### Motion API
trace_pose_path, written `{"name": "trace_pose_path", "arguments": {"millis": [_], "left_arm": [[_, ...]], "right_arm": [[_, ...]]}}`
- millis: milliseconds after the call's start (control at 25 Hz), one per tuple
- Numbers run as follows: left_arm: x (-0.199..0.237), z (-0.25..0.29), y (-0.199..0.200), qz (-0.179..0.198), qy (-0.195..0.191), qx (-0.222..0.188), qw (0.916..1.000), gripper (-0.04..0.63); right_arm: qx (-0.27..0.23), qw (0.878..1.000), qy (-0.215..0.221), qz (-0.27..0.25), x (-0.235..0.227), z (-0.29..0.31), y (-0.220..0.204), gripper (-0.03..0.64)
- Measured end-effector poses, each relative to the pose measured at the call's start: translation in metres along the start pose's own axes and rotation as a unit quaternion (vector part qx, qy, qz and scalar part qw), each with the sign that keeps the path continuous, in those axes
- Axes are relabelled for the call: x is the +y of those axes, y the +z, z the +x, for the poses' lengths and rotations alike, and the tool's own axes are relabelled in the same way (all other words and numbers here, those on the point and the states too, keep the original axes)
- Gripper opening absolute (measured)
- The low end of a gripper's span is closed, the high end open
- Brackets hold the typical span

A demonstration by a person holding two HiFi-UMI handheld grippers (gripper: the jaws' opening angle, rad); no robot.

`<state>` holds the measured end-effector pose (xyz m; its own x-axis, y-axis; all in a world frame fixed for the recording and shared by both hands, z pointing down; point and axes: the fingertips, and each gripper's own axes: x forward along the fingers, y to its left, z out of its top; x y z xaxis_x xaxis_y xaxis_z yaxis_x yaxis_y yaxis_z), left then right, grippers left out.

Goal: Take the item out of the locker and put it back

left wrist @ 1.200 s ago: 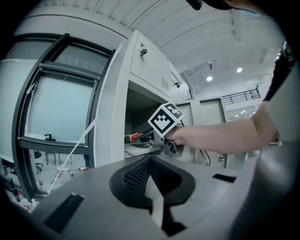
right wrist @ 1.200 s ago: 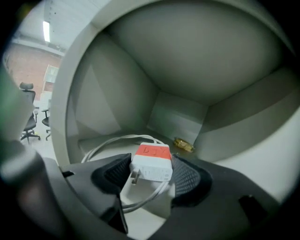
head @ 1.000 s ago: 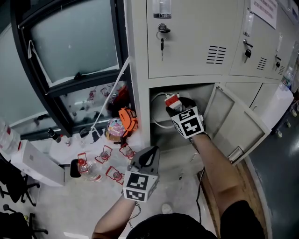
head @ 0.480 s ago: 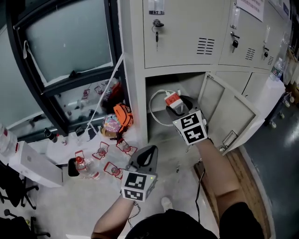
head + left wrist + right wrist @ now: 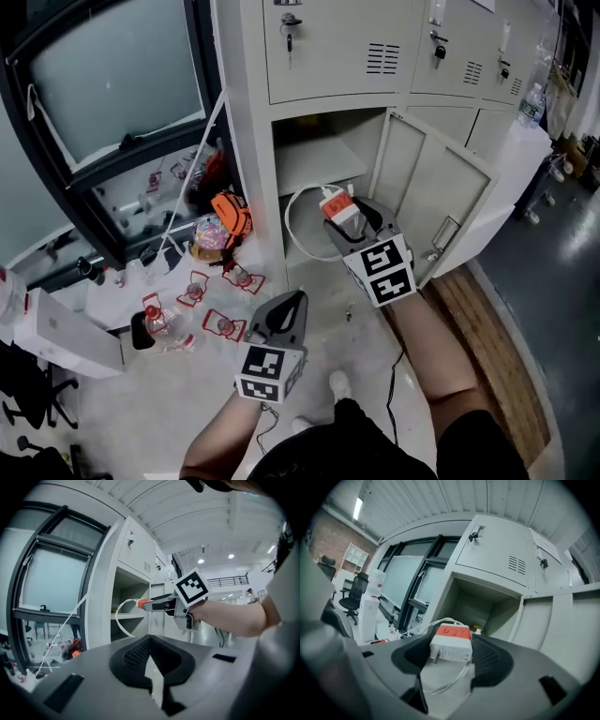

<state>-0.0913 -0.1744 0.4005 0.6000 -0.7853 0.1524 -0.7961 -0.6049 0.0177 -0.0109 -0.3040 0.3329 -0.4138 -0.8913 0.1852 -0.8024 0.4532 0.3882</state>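
Drawn back out of the tall pale-grey metal locker point(image 5: 319, 56) since a second ago, now just in front of its open lower compartment, beside the swung-out grey door point(image 5: 422, 187): right gripper point(image 5: 349, 221), clamped on the small white power adapter with an orange-red top point(image 5: 339, 206). Lower, over the floor, well apart: left gripper point(image 5: 296, 302), jaws together, empty. Looping down from the adapter: thin white cable point(image 5: 287, 225).

The locker point(image 5: 328, 56) is smooth painted metal, matt cream. The charger point(image 5: 451, 651) is glossy white plastic (orange tape point(image 5: 451, 631) on top), between rough, ribbed black fingers point(image 5: 490, 660).
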Motion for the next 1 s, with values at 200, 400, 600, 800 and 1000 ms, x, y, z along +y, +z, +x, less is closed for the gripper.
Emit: {"name": "trace_pose_path", "arguments": {"millis": [200, 400, 600, 800, 1000], "left_arm": [[-0.014, -0.013, -0.017, -0.004, -0.003, 0.009, 0.9999, 0.003], [-0.031, -0.019, -0.024, -0.002, -0.001, 0.007, 1.0000, 0.003], [-0.050, -0.023, -0.032, -0.003, 0.012, 0.011, 0.9999, 0.003], [-0.072, -0.019, -0.040, -0.018, 0.036, 0.017, 0.9991, 0.003], [-0.109, -0.016, -0.043, -0.023, 0.061, 0.014, 0.9977, 0.003]], "right_arm": [[0.002, 0.999, 0.009, 0.036, 0.025, -0.033, -0.023, 0.267], [0.000, 0.998, 0.022, 0.062, 0.048, -0.063, -0.040, 0.268], [-0.011, 0.995, 0.038, 0.087, 0.056, -0.092, -0.053, 0.267], [-0.014, 0.993, 0.060, 0.101, 0.050, -0.117, -0.072, 0.267], [-0.017, 0.990, 0.090, 0.104, 0.041, -0.145, -0.095, 0.267]]}}
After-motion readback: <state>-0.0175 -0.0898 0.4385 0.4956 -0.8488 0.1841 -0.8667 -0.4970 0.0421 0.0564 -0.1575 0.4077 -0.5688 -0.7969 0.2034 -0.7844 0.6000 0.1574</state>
